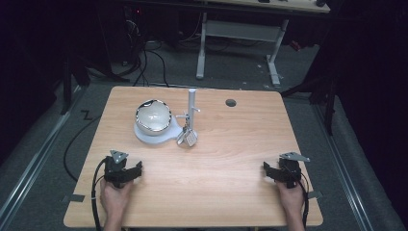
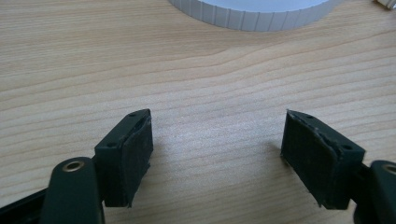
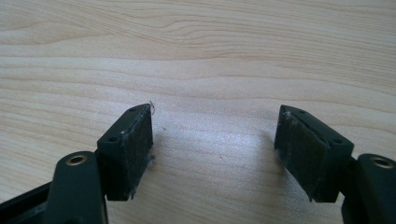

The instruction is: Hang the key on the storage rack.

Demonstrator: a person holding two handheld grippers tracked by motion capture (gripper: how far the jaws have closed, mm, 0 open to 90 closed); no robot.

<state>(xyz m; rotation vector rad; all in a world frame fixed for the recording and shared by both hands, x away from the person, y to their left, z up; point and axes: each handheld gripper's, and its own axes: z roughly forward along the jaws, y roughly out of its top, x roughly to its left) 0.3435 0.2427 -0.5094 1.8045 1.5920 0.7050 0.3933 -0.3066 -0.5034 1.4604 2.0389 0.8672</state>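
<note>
From above, a person rests the left gripper [image 1: 129, 172] and right gripper [image 1: 278, 174] low on a wooden table [image 1: 231, 144], with a shiny bowl [image 1: 153, 115] on a white base [image 1: 144, 135] and an upright white stand [image 1: 192, 109] hung with tags ahead, nearer the left hand; the tags are too small to read. The left gripper view shows jaws wide, empty, the base's ribbed edge [image 2: 254, 15] cut off at top. The right gripper view shows jaws wide over bare wood.

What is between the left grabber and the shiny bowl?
Just bare wooden table; the high view shows nothing between the left gripper and the bowl.
</note>
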